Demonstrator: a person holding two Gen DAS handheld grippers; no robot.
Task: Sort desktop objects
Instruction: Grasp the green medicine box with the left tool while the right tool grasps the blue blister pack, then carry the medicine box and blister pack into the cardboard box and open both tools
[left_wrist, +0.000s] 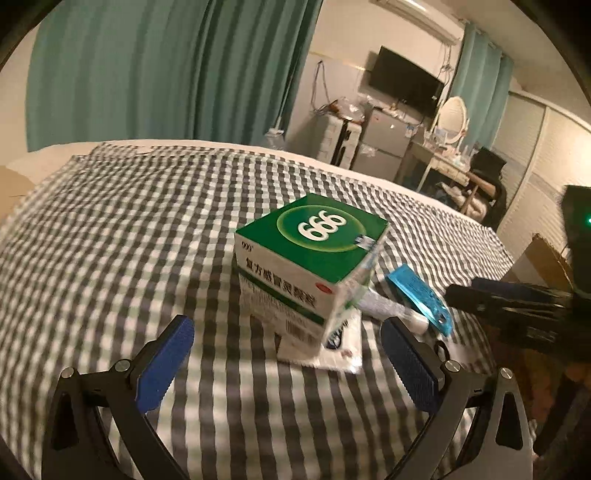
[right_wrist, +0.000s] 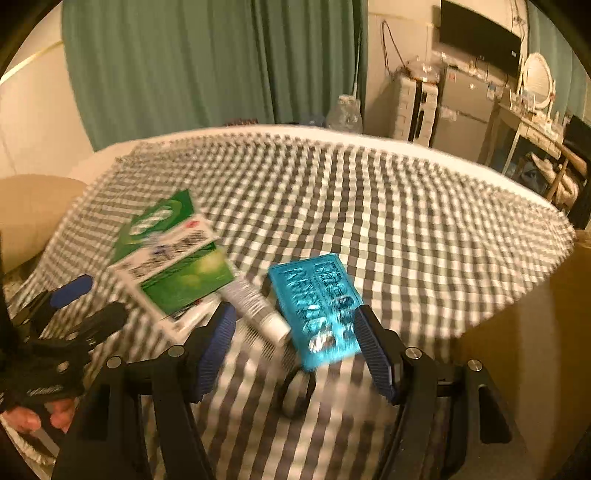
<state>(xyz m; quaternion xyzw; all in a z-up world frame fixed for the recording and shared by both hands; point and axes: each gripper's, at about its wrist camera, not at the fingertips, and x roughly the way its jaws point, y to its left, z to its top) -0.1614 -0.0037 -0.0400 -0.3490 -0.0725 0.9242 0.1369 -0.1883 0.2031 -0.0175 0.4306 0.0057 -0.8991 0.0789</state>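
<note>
**Two open grippers close on a small pile at the table's near edge**

The right gripper (right_wrist: 295, 339) hangs low over the checked tablecloth (right_wrist: 406, 221) with its blue pads spread wide and nothing between them. Straight ahead of it, just past the fingertips, lies a blue plastic box (right_wrist: 317, 306); its long axis runs away from the gripper and slightly leftward, so the open jaws already straddle its near end. Just left of the box lies a white tube (right_wrist: 255, 310), slanted the same way, cap end toward the gripper. A dark ring (right_wrist: 295, 395) rests on the cloth between the pads, nearer than the box.

The left gripper (left_wrist: 284, 350) is also spread wide and empty. A green medicine box (left_wrist: 310, 258) stands directly ahead of it, resting on a flat white packet (left_wrist: 325, 354), with one corner turned toward the gripper. From this side the blue box (left_wrist: 421, 295) and the tube (left_wrist: 391, 314) sit behind and to the right of the green box, partly hidden.

In my judgement the blue box belongs to the right hand: it is nearer, lined up lengthwise, and needs only a short advance and a squeeze across its narrow width. The green box is the left hand's, though its skewed corner suggests a slight turn first. Blur in the right view leaves exact contact unclear.
</note>
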